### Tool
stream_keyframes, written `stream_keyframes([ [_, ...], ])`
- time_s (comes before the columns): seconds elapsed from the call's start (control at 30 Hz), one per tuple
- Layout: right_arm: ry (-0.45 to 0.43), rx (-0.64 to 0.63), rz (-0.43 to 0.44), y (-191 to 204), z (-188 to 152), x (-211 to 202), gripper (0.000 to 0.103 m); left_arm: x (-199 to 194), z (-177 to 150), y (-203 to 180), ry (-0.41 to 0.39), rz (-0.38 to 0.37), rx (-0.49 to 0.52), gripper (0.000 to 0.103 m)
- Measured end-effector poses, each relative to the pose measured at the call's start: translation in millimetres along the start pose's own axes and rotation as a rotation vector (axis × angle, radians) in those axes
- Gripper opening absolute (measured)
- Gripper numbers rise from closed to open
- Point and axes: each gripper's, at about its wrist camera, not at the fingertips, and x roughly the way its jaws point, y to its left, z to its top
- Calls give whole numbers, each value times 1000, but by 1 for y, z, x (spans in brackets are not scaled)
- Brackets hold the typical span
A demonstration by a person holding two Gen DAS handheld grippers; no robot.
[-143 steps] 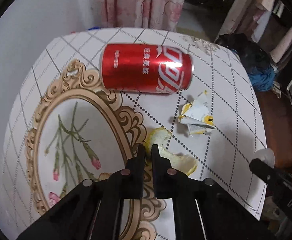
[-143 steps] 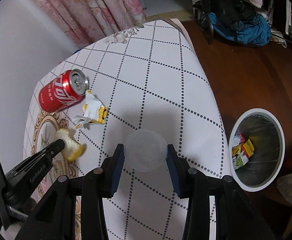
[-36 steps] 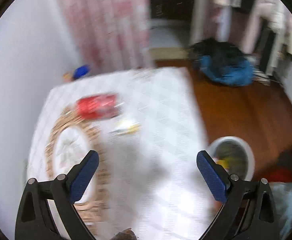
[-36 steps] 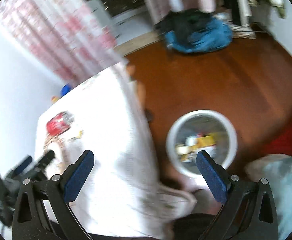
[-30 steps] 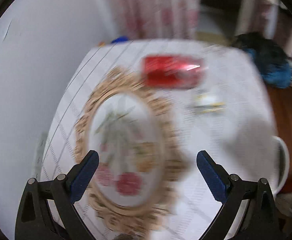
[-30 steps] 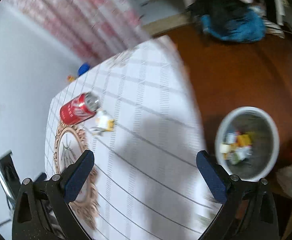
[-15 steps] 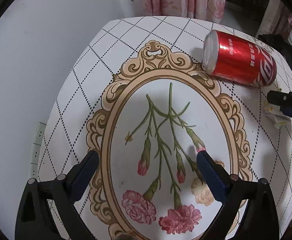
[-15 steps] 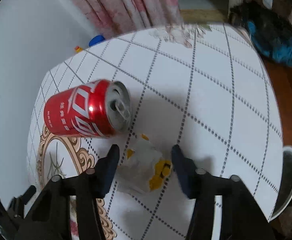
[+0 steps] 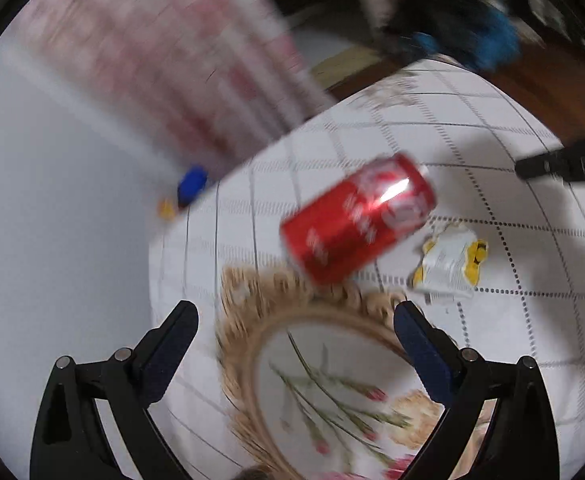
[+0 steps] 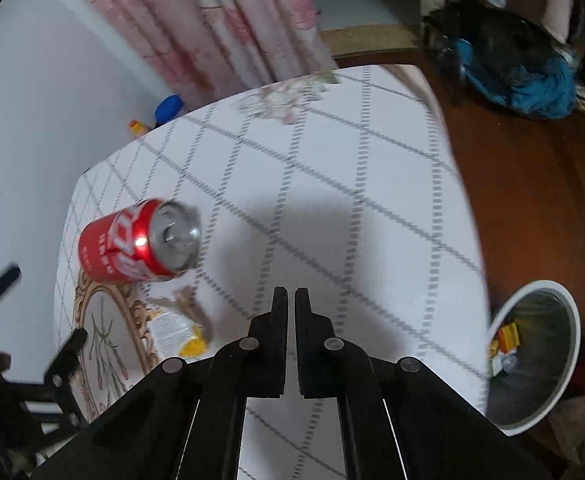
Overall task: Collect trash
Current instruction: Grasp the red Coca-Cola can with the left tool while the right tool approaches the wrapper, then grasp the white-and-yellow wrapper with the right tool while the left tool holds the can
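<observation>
Two pieces remain on the table point(image 10: 372, 184), red can point(image 9: 358, 218) lying beside crumpled wrapper point(image 9: 450, 264); left gripper point(image 9: 294, 330) spread wide before the can, right gripper point(image 10: 291, 300) pressed together, empty; a straddling close judged next, then carry to bin point(image 10: 532, 360).

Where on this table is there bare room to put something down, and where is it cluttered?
Free: the wide checked stretch of table between the red can and the edge nearest the bin. Crowded: the strip by the oval flower print, where the can and crumpled wrapper lie close together.
</observation>
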Motion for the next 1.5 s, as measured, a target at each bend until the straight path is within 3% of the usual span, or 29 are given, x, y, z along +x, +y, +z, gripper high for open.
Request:
stream_keyframes([
  [0.1,29,66,4,-22,8,1,4,12,20,-9,-12,23,197,100],
  [0.2,65,139,4,-43,14,7,6,33,33,-18,25,-28,318,100],
  [0.37,93,174,-3,-60,17,11,12,58,42,-40,72,-125,499,99],
  [0.5,115,178,-3,-62,18,15,21,72,53,-47,77,-170,555,98],
  [0.57,116,169,-3,-60,18,15,36,73,58,-46,85,-208,533,67],
  [0.63,114,158,6,-58,16,15,52,73,60,-44,89,-220,499,67],
  [0.67,109,150,16,-56,15,14,53,70,58,-44,85,-232,487,67],
  [0.77,94,135,66,-48,11,11,53,65,52,-39,77,-226,417,67],
  [0.97,72,30,177,-3,0,8,53,41,10,-6,95,-216,137,67],
  [1.27,97,-186,167,76,-13,34,53,34,-63,25,164,-205,-111,67],
  [1.4,96,-254,129,99,-18,46,49,36,-83,34,173,-204,-184,67],
  [1.5,91,-290,90,107,-22,53,20,37,-89,39,177,-206,-230,67],
])
